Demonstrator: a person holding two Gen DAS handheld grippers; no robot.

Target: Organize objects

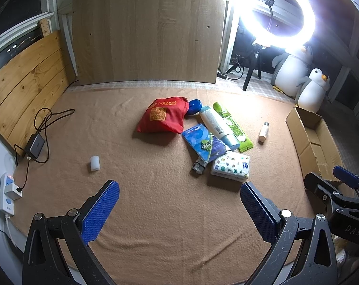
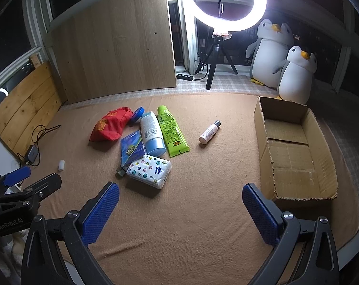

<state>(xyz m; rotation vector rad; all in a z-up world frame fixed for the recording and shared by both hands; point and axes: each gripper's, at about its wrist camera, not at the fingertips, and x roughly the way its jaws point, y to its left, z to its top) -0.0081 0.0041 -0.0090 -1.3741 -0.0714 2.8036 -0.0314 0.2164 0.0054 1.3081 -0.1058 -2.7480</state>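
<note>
- Hovering spread and empty, the left gripper (image 1: 179,204) and right gripper (image 2: 180,205) faced clutter at frame centre.
- Grabbing the tissue pack (image 2: 149,169) risked dragging the overlapping blue packet (image 2: 131,148).

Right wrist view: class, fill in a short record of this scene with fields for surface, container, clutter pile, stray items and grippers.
surface: tan blanket
container: open cardboard box, nothing visible inside, at the right
clutter pile: red pouch, white bottle, green tube, tissue pack, touching or overlapping
stray items: small bottle lying alone; small white cylinder far left
grippers: left gripper and right gripper open, holding nothing
</note>
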